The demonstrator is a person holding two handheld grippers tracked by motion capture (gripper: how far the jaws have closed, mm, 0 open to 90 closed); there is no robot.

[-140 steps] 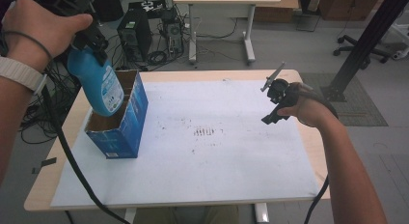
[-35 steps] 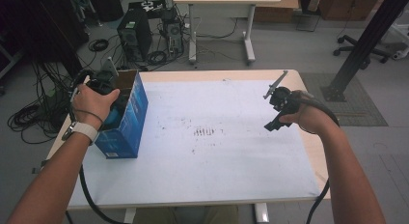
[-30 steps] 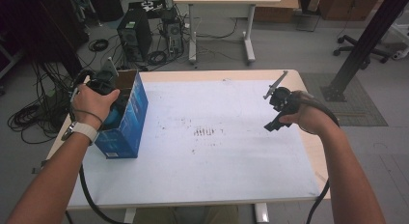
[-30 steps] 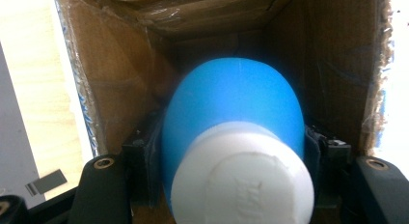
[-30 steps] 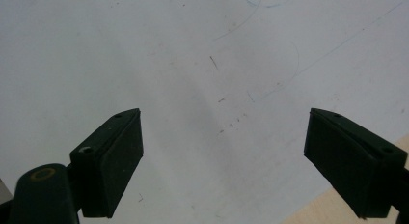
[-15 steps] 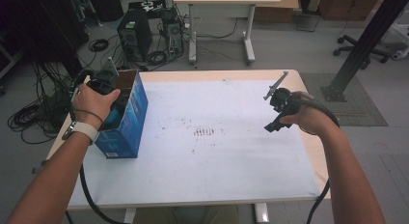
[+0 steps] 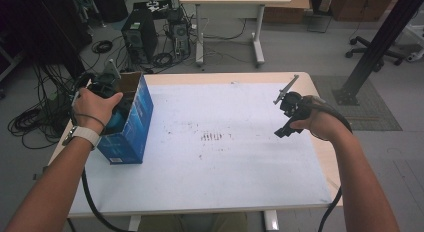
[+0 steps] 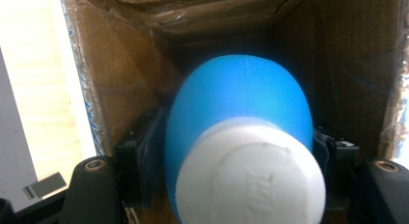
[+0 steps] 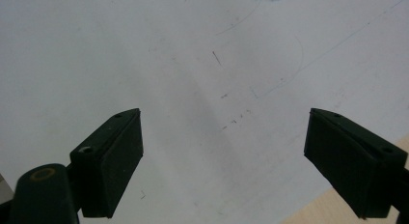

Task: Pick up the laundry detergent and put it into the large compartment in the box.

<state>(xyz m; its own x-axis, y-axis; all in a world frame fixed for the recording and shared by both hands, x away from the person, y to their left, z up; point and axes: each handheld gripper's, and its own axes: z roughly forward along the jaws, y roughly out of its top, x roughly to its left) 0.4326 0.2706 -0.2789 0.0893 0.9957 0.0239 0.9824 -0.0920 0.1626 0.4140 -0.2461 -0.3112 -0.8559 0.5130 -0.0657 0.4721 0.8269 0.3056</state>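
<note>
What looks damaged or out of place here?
The blue box's cardboard lining looks creased and torn near its far wall. Otherwise tidy: the left claw holds the blue bottle inside it.
</note>
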